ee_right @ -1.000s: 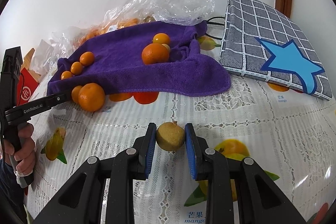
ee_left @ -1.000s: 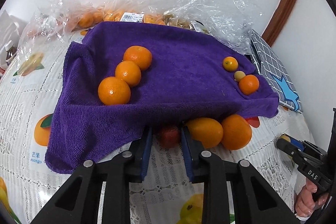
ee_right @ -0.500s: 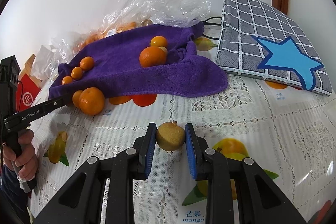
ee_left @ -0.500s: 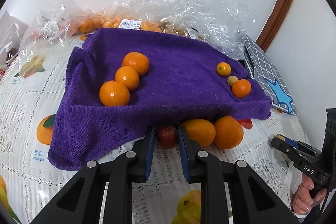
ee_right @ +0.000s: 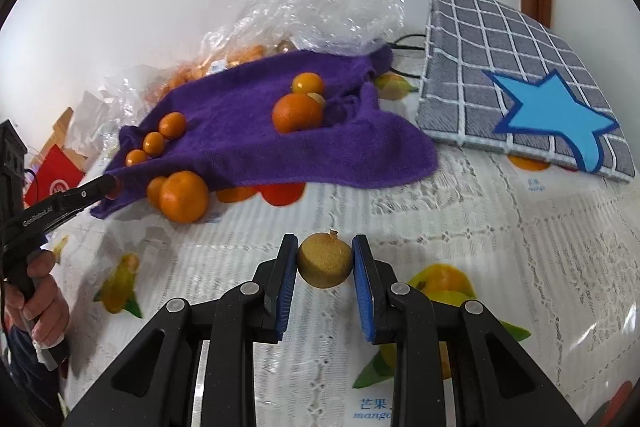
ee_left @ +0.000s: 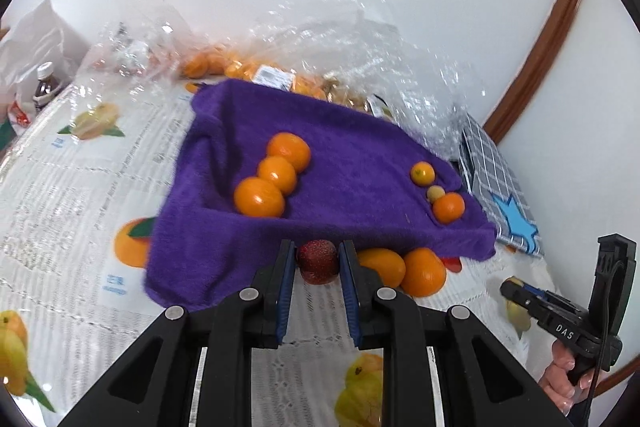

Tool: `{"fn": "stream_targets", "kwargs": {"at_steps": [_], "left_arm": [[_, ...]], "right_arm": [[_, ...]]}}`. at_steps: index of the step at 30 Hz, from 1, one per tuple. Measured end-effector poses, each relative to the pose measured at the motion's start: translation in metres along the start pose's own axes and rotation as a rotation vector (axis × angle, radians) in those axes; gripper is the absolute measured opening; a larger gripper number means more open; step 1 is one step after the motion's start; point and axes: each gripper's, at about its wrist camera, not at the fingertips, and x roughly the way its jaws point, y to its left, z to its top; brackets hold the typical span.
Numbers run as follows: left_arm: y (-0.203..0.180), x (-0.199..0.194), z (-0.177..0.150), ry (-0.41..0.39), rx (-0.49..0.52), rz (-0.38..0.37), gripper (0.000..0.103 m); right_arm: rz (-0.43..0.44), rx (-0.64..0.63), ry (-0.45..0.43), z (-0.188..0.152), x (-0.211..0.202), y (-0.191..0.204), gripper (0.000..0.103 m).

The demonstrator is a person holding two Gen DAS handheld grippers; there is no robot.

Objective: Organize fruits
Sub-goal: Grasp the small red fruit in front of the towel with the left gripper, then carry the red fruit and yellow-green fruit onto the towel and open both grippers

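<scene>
My left gripper is shut on a small dark red fruit and holds it in front of the near edge of the purple towel. Three oranges lie in a row on the towel's left side; a small orange, a tiny yellow fruit and another orange lie at its right. Two oranges sit on the tablecloth by the towel's near edge. My right gripper is shut on a brownish-yellow round fruit above the tablecloth.
Crumpled clear plastic bags holding more oranges lie behind the towel. A grey checked cushion with a blue star lies at the right by the wall. A bottle and a white bag stand at the far left. The fruit-print tablecloth covers the table.
My left gripper has closed on the red fruit and lifted it away from the towel's edge. My right gripper still holds its fruit and has shifted only slightly.
</scene>
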Motion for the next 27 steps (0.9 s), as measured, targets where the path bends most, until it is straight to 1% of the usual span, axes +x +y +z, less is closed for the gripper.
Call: {"fn": "stream_targets", "kwargs": {"at_steps": [3,5,9,13,17,18,20,23,27], "left_arm": [[0.002,-0.010,0.011,-0.029,0.000,-0.005,0.022],[0.000,-0.016,0.020,-0.050,0.014,0.004,0.022],[-0.001,-0.023,0.037,-0.077,0.031,0.008,0.022],[0.001,-0.021,0.053,-0.086,0.038,0.023,0.022],[0.007,-0.011,0.068,-0.083,0.027,0.032,0.022],[0.009,-0.009,0.070,-0.082,0.027,0.035,0.022],[0.012,-0.001,0.076,-0.076,0.032,0.049,0.022],[0.017,0.011,0.083,-0.060,0.036,0.054,0.022],[0.023,0.029,0.091,-0.035,0.036,0.060,0.022]], "right_arm": [[-0.016,-0.033,-0.045,0.017,-0.010,0.008,0.028],[-0.015,-0.045,-0.070,0.030,-0.014,0.011,0.028],[-0.032,-0.084,-0.115,0.061,-0.014,0.019,0.028],[0.003,-0.083,-0.123,0.083,-0.006,0.024,0.028],[0.069,-0.071,-0.097,0.100,0.014,0.031,0.028],[0.093,-0.071,-0.075,0.105,0.025,0.036,0.028],[0.112,-0.079,-0.035,0.110,0.047,0.044,0.028],[0.128,-0.116,0.034,0.112,0.076,0.061,0.028],[0.108,-0.199,0.083,0.107,0.101,0.083,0.028]]}}
